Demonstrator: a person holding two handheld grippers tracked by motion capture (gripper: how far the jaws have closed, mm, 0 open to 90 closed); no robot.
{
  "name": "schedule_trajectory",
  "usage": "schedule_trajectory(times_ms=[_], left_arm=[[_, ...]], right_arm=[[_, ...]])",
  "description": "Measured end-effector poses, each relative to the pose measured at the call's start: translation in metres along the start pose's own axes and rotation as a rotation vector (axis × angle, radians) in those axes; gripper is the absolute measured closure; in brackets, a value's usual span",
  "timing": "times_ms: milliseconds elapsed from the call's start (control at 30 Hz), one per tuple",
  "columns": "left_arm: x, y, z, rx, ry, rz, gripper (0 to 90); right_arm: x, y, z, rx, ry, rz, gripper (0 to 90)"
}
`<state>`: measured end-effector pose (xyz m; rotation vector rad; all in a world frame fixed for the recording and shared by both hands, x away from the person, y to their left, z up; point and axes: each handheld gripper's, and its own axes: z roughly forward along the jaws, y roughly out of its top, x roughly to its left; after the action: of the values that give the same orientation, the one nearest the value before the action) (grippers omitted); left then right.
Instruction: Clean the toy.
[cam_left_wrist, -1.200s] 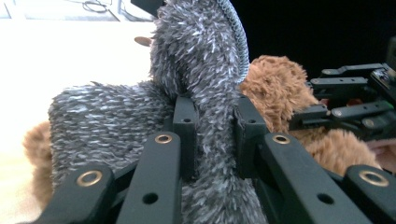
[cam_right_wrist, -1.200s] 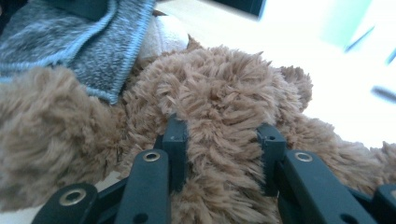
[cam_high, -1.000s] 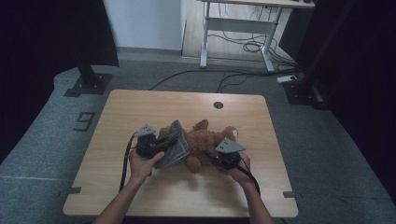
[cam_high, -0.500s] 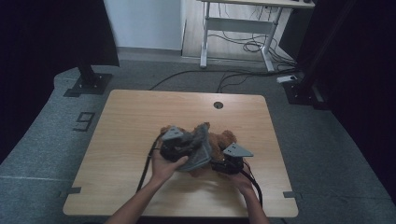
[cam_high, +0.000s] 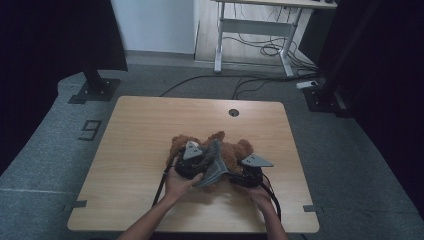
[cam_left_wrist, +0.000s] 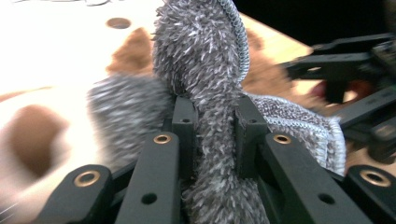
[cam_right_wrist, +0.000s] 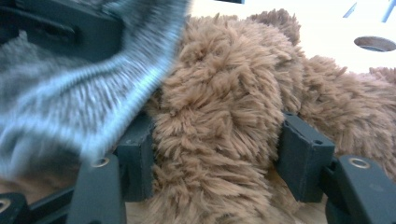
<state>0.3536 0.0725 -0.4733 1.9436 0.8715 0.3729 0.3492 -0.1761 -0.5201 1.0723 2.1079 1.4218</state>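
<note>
A brown teddy bear (cam_high: 235, 149) lies in the middle of the wooden table (cam_high: 140, 130). My left gripper (cam_high: 204, 164) is shut on a grey fuzzy cloth (cam_high: 216, 169) and holds it over the bear's front. In the left gripper view the cloth (cam_left_wrist: 210, 70) stands pinched between the jaws (cam_left_wrist: 212, 121), with the bear (cam_left_wrist: 268, 70) behind. My right gripper (cam_high: 237, 176) sits at the bear's near right side. Its jaws have just been closing, and in the right gripper view a thick furry part of the bear (cam_right_wrist: 219, 93) fills the gap of the gripper (cam_right_wrist: 217, 154), pressed by both pads. The cloth (cam_right_wrist: 70, 93) hangs at the left.
A round cable hole (cam_high: 233, 112) sits near the table's far edge. Beyond the table stand a white desk frame (cam_high: 255, 30), floor cables (cam_high: 250, 80) and black stand bases (cam_high: 95, 90). A "9" mark (cam_high: 91, 130) lies on the carpet at the left.
My left hand has carried the grey cloth rightward across the bear, up to the right gripper. The right gripper has sunk a little toward the table and stands wider around the bear.
</note>
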Motion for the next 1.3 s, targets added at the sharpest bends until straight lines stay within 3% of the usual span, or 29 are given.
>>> schedule_trajectory(times_ms=[67,167,233,333,400,533,633,700,1033,1167,1300], left_arm=[[0.01,-0.007,-0.012,-0.014,-0.007,-0.024,74.5],[0.016,-0.018,-0.032,-0.052,0.006,-0.025,74.3],[0.02,-0.025,-0.044,-0.079,0.034,-0.016,73.9],[0.034,-0.032,-0.058,-0.1,0.083,-0.043,73.7],[0.049,-0.038,-0.063,-0.087,0.127,-0.069,73.9],[0.082,-0.055,-0.065,-0.028,0.166,-0.154,74.4],[0.095,-0.066,-0.064,0.003,0.16,-0.209,74.8],[0.097,-0.069,-0.065,-0.001,0.149,-0.221,74.9],[0.096,-0.061,-0.066,-0.003,0.131,-0.207,74.9],[0.097,-0.06,-0.077,-0.016,0.137,-0.206,74.9],[0.098,-0.059,-0.098,-0.042,0.147,-0.206,74.8]], right_arm=[[0.0,0.0,0.0,0.0,0.001,0.004,37.7],[0.002,0.0,0.001,0.002,-0.003,0.003,37.7],[0.002,0.0,0.0,0.0,-0.009,0.008,37.6],[0.001,-0.001,0.001,-0.007,-0.009,0.019,37.7],[0.001,-0.001,0.001,-0.009,-0.011,0.021,37.7],[0.0,-0.002,0.0,-0.011,-0.002,0.013,37.6],[-0.001,-0.003,0.0,-0.013,0.003,0.014,37.6],[-0.001,-0.004,0.0,-0.016,0.006,0.012,37.6],[-0.003,-0.006,-0.001,-0.019,0.014,0.022,37.4],[-0.003,-0.006,-0.001,-0.018,0.015,0.021,37.3],[-0.004,-0.006,-0.001,-0.015,0.021,0.023,36.8]])
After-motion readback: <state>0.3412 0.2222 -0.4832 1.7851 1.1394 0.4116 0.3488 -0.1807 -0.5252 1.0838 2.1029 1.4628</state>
